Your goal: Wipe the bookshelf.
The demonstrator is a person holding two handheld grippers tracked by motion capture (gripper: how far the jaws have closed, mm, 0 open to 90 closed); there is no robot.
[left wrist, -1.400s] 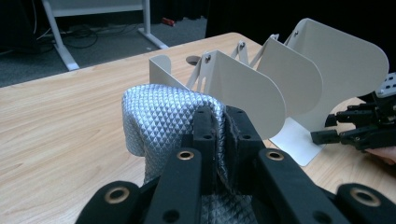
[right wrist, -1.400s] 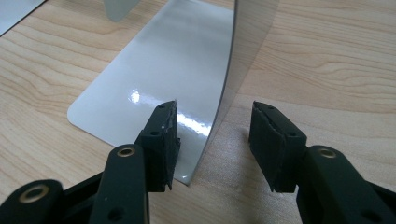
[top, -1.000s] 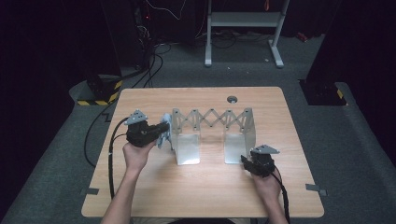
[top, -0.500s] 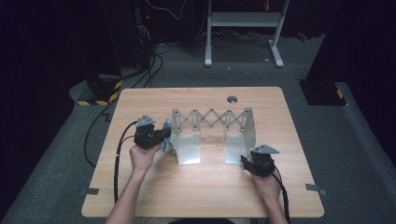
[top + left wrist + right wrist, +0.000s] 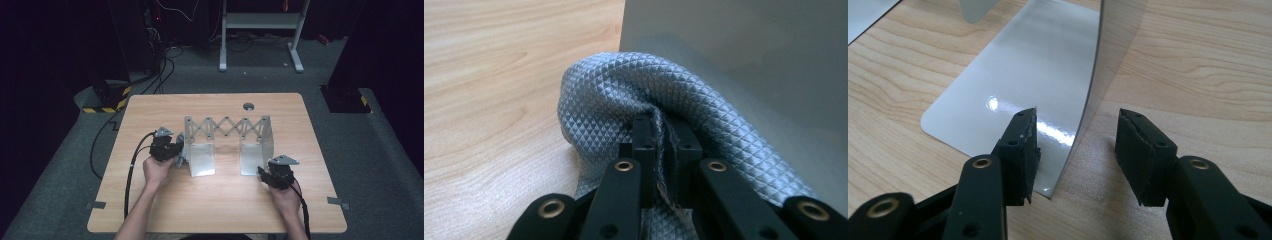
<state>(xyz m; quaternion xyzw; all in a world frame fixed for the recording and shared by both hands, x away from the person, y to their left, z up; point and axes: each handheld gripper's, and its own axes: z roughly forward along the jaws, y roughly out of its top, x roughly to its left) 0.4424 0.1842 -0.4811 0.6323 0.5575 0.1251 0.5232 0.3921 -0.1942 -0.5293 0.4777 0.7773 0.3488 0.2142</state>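
Mid-frame left: left gripper [image 5: 175,152] pinches grey cloth [image 5: 624,105] against metal rack [image 5: 227,131], likely wiping; right gripper [image 5: 1075,150] gapes astride its end panel, bracing.

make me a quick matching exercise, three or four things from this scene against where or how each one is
Things:
1. left tool
2. right tool
3. cloth
4. rack

States:
a. stands mid-table, its lattice stretched out
b. pinched in a fold, against the rack's left plate
c. open, jaws either side of a plate's edge
d. shut on fabric

Pairs: 1-d, 2-c, 3-b, 4-a
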